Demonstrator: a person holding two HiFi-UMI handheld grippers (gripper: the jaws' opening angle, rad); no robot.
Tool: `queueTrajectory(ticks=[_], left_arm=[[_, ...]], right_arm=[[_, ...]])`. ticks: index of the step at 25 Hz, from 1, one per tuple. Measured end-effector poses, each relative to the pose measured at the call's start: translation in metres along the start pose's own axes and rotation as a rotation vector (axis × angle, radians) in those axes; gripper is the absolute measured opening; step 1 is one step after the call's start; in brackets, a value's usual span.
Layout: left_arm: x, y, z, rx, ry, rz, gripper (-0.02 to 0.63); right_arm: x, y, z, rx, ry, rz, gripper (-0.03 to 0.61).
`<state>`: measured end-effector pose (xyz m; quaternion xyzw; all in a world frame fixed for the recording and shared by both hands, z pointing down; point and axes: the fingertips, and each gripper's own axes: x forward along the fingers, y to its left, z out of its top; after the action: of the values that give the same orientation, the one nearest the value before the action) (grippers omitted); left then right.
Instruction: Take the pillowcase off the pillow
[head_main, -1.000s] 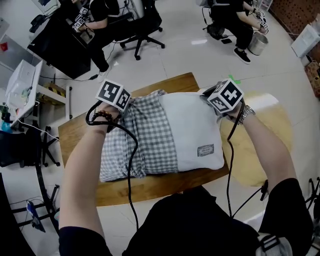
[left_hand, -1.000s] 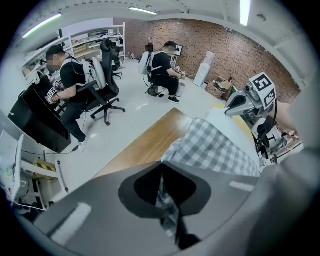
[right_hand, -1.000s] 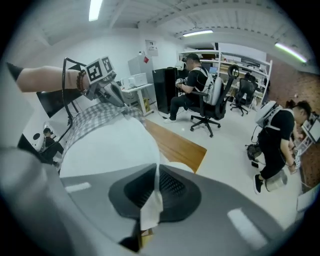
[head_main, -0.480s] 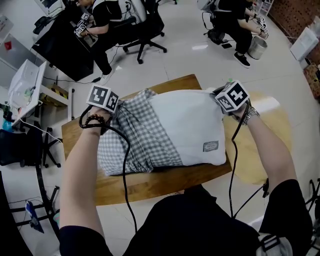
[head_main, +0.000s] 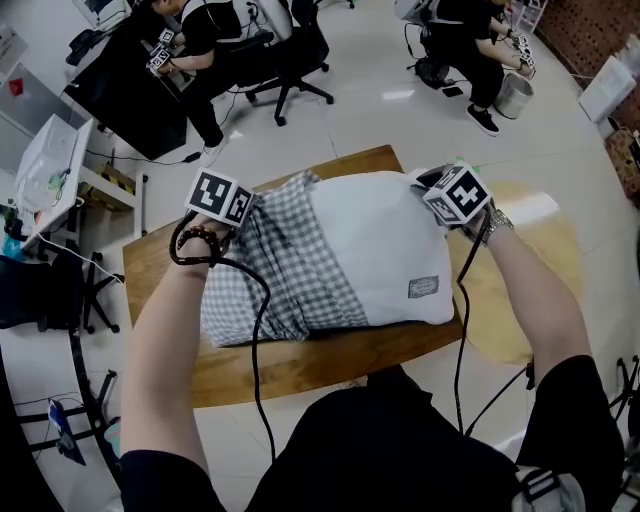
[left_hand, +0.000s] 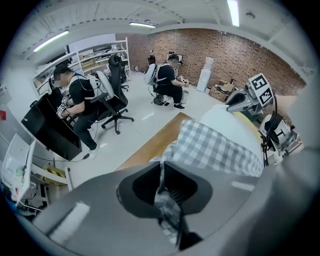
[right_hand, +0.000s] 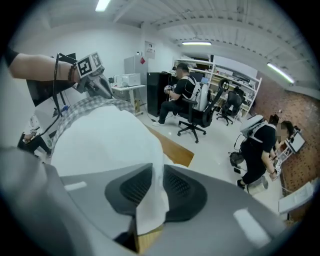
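The left gripper (left_hand: 162, 189) has swung out toward the tabletop's (head_main: 300, 372) left edge and drifted back, its jaws clamped on a fold of the checked pillowcase (head_main: 270, 270). The right gripper (right_hand: 151, 192) has just been easing its jaws, yet the white corner of the pillow (head_main: 385, 240) still sits pinched between them at the right edge. Little gained, I'd judge: the case still sheathes the pillow's left half and the right half lies bare, so another pull looks needed.
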<state>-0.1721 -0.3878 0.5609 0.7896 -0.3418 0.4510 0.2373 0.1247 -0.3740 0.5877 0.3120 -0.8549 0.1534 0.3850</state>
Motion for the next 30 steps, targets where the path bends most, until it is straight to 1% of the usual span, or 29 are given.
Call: queueTrajectory(ticks=[3, 5, 7, 11, 17, 21, 25, 30], left_arm=[[-0.004, -0.01, 0.006, 0.013, -0.032, 0.001, 0.087], [-0.01, -0.017, 0.009, 0.021, -0.049, 0.001, 0.124], [-0.019, -0.023, 0.007, 0.034, -0.061, 0.003, 0.137], [-0.033, -0.042, -0.003, 0.049, -0.088, 0.009, 0.14], [-0.051, -0.075, -0.024, 0.046, -0.136, 0.003, 0.149], [-0.06, -0.096, -0.04, 0.035, -0.179, 0.006, 0.173], [-0.067, -0.117, -0.06, 0.018, -0.215, 0.002, 0.195], [-0.067, -0.152, -0.087, 0.01, -0.26, 0.001, 0.213]], right_arm=[[-0.004, 0.001, 0.001, -0.032, -0.017, -0.02, 0.155], [-0.01, 0.006, 0.004, -0.046, -0.029, -0.027, 0.158], [-0.016, 0.017, 0.007, -0.058, -0.038, -0.028, 0.16], [-0.028, 0.044, 0.007, -0.095, -0.061, -0.023, 0.163], [-0.041, 0.09, 0.004, -0.159, -0.079, -0.003, 0.164], [-0.045, 0.118, -0.005, -0.189, -0.078, 0.011, 0.166], [-0.054, 0.148, -0.017, -0.195, -0.066, 0.036, 0.175], [-0.057, 0.182, -0.043, -0.228, -0.067, 0.049, 0.189]])
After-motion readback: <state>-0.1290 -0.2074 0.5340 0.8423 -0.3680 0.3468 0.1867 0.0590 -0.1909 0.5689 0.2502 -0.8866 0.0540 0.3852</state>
